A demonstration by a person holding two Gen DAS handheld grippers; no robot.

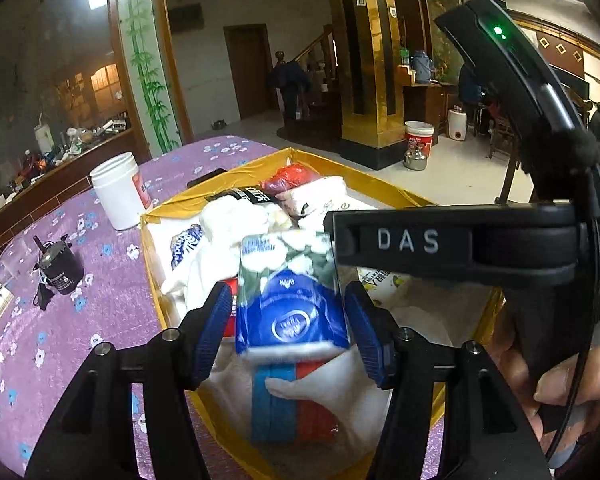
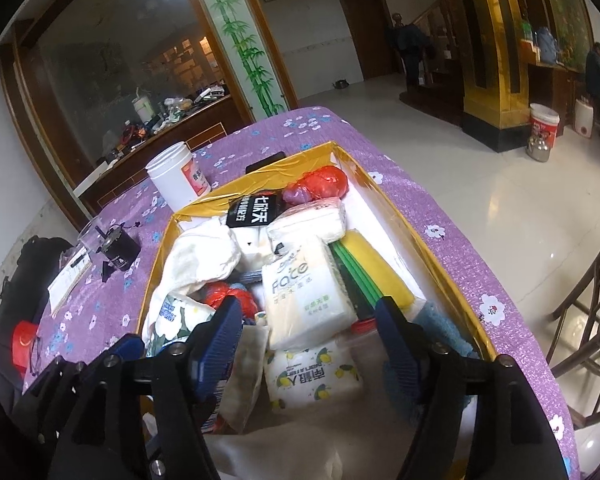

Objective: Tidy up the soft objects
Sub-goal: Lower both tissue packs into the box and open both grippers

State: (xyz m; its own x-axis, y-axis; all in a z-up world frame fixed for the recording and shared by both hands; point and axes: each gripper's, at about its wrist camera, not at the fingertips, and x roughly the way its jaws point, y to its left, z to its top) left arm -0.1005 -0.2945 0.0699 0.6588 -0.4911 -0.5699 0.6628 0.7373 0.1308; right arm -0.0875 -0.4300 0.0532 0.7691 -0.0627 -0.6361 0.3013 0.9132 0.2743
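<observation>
The left claw (image 1: 288,320) is tilted downward, its blue pads (image 1: 214,328) set apart on either side of a pack, not clearly pressing it. The right claw (image 2: 310,344) hangs spread wide, gripping nothing. A bare hand (image 1: 556,376) wraps its black handle.

My tissue pack (image 1: 290,300) is blue with white flowers, box (image 2: 380,178) is yellow, tablecloth (image 2: 480,264) purple with little white flowers.
</observation>
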